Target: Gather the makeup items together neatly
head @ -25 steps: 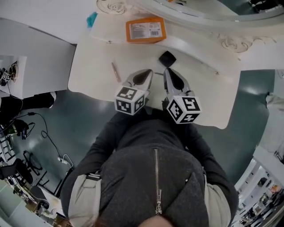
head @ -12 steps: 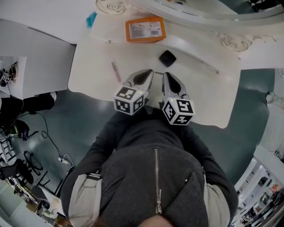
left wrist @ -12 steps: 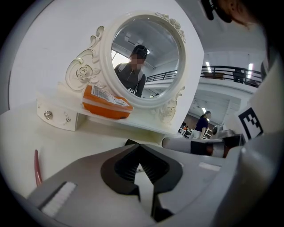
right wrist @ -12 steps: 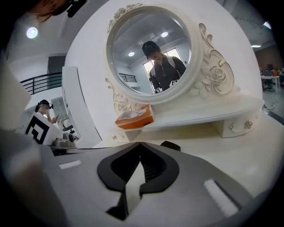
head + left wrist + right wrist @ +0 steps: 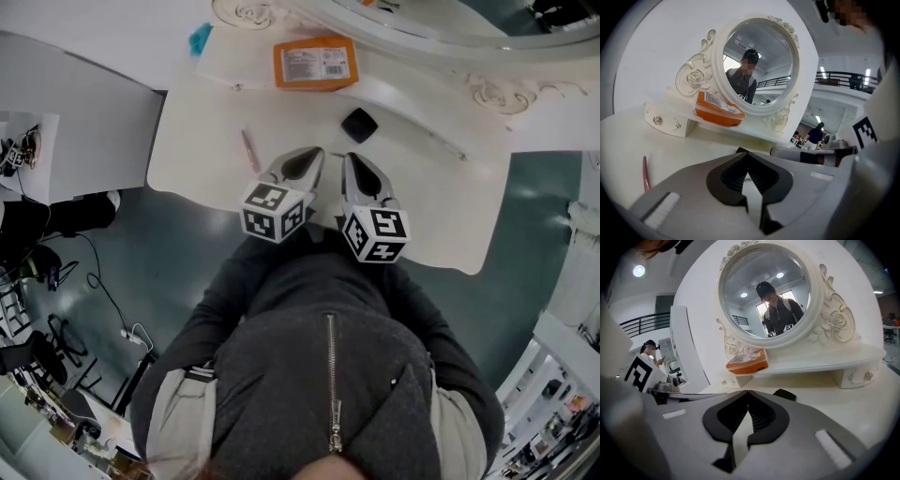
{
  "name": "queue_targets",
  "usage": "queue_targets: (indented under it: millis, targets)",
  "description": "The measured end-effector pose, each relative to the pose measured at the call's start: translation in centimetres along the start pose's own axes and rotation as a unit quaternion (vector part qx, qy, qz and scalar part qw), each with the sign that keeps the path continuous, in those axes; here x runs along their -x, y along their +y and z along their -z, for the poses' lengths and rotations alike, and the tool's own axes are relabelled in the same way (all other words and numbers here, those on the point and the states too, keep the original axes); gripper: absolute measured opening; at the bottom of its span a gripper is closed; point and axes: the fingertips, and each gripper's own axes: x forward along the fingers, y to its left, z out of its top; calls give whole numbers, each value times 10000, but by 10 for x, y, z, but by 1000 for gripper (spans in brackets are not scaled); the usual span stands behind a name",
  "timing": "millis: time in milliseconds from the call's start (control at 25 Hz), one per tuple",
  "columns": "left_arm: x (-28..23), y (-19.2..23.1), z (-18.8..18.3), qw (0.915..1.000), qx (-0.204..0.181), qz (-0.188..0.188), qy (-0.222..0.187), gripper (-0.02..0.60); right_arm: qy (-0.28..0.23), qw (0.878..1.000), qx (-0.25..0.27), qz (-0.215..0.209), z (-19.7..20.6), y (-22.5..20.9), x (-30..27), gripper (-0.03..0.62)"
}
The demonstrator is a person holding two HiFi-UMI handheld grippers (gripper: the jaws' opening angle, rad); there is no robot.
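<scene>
Ornate oval mirror (image 5: 759, 65) upright at back of white vanity table (image 5: 450, 216); dark teal floor (image 5: 178, 244) below.

Holding everything on a white vanity table (image 5: 187, 150). Carrying a small black compact (image 5: 358, 124) just ahead of the right gripper (image 5: 349, 156), a thin pink pencil (image 5: 249, 150) near the left gripper (image 5: 313, 151) on its left, and a thin pale stick (image 5: 436, 142) off to the right gripper's right. Bearing, farther ahead on the raised back shelf (image 5: 244, 70), an orange packet (image 5: 314, 63) and, well to the left, a small teal thing (image 5: 200, 39).

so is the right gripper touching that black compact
Apart. The head view shows a strip of bare table between the right gripper and the black compact, which lies just beyond the gripper's shut tips.
</scene>
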Motion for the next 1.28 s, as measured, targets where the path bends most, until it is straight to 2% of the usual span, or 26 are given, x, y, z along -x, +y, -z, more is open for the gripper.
queue_targets:
  millis: [280, 560, 720, 920, 1080, 1280]
  targets:
    - [26, 27, 5, 9991, 216, -341, -131, 11, 271, 9992, 110, -279, 13, 28, -17, 4]
    - [70, 77, 9, 9941, 554, -882, -289, 11, 640, 9953, 276, -676, 34, 79, -45, 5]
    - [95, 106, 11, 9916, 620, -1097, -298, 11, 799, 9929, 296, -827, 46, 111, -62, 5]
    - [116, 135, 12, 9906, 701, -1148, -237, 11, 974, 9916, 258, -815, 59, 140, -80, 5]
    - [122, 149, 16, 9922, 684, -1036, -94, 11, 1100, 9915, 312, -627, 70, 152, -91, 6]
    - [125, 163, 24, 9935, 647, -929, 74, 10, 1312, 9899, 395, -373, 86, 157, -101, 45]
